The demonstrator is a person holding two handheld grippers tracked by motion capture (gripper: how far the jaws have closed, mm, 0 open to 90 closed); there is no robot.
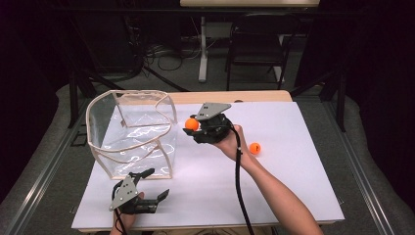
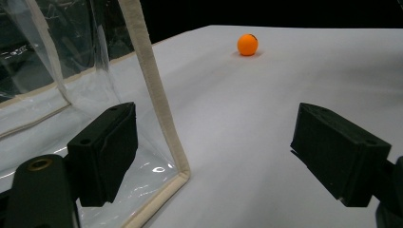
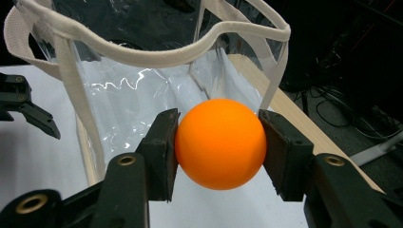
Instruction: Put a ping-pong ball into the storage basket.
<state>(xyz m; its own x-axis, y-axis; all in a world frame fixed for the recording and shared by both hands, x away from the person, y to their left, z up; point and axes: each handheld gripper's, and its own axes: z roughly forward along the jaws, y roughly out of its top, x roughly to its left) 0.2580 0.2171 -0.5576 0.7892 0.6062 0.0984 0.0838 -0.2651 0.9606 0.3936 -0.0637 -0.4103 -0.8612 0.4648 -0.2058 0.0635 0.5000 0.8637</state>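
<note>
A clear plastic bag with cream trim stands open on the white table top, left of centre. My right gripper is shut on an orange ball and hovers just right of the bag's rim. In the right gripper view the ball sits squeezed between both jaws, with the bag close behind it. A second orange ball lies on the table to the right, also seen far off as the ball. My left gripper rests open near the bag's front corner.
A wooden strip edges the table's far side. Beyond it stand a black chair and a white desk leg among floor cables. Grey padding borders the table on both sides.
</note>
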